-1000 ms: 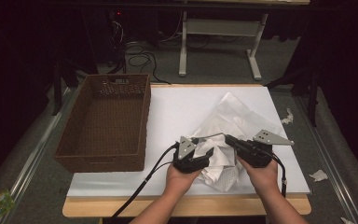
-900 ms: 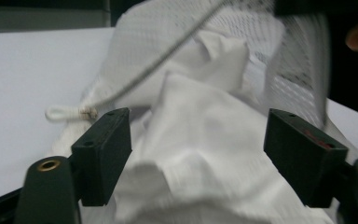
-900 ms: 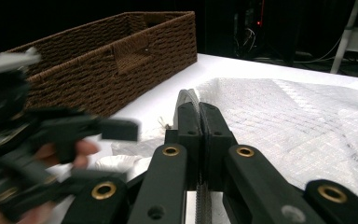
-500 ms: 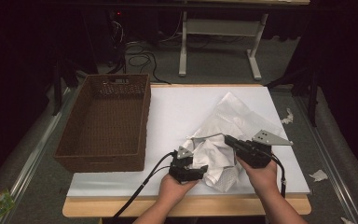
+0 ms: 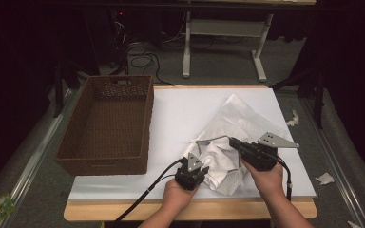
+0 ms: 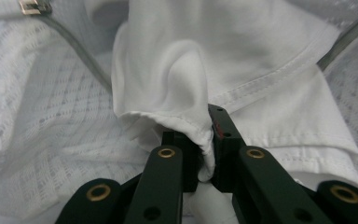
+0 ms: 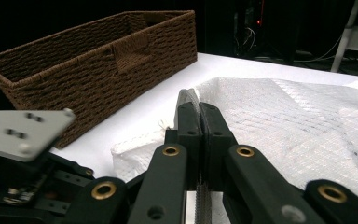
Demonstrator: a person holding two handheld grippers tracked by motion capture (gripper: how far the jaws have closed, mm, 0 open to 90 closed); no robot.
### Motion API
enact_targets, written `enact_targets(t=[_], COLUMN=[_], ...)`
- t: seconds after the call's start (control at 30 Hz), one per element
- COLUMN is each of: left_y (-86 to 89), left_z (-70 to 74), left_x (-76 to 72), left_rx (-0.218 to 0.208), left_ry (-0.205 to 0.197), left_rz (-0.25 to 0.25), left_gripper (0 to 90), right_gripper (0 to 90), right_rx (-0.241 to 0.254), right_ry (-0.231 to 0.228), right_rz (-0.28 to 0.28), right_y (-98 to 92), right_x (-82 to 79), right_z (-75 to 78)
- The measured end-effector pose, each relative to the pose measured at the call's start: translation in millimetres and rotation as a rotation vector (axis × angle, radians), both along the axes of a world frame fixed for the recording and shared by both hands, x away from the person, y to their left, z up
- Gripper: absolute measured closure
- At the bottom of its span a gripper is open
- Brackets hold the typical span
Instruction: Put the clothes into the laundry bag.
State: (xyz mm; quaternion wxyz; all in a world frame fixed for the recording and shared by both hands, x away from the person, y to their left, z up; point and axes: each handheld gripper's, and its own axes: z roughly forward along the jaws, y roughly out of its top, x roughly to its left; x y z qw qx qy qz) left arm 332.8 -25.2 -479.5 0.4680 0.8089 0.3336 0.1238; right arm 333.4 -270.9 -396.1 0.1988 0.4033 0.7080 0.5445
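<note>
A crumpled white garment (image 5: 237,118) lies on the right half of the white table top (image 5: 185,109). My left gripper (image 5: 203,164) is at the garment's near left edge. In the left gripper view its jaws have just been closing, and the left gripper (image 6: 205,140) is now shut on a folded white hem (image 6: 168,112). My right gripper (image 5: 232,141) is shut on a thin grey strap (image 5: 214,139) of the garment. In the right gripper view that strap (image 7: 185,95) runs between the jaws of the right gripper (image 7: 198,109).
A brown wicker basket (image 5: 109,118) stands on the table's left side and looks empty; the same basket (image 7: 98,60) is ahead and left of the right gripper. Paper scraps (image 5: 325,178) lie on the floor to the right. A metal stand (image 5: 218,28) is behind the table.
My left gripper has drawn a little toward the near table edge and shut its jaws on the white hem. The right gripper has kept still on the strap.
</note>
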Motion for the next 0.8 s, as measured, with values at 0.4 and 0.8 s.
enact_targets(t=[0.4,0.8], left_y=[13.4,-35.4], left_z=[44.7,37.6], left_x=[-2.2,21.1], left_rx=[-0.126,-0.144], left_ry=[-0.127,-0.141], left_rz=[0.029,0.042], left_gripper=[84.7,84.6], right_gripper=[89.4,89.4], right_rx=[0.005,0.009], right_ry=[0.0,-0.008], right_rz=[-0.002,0.013], right_y=[-0.7,2.8], right_x=[0.4,-0.5], right_z=[0.4,2.1])
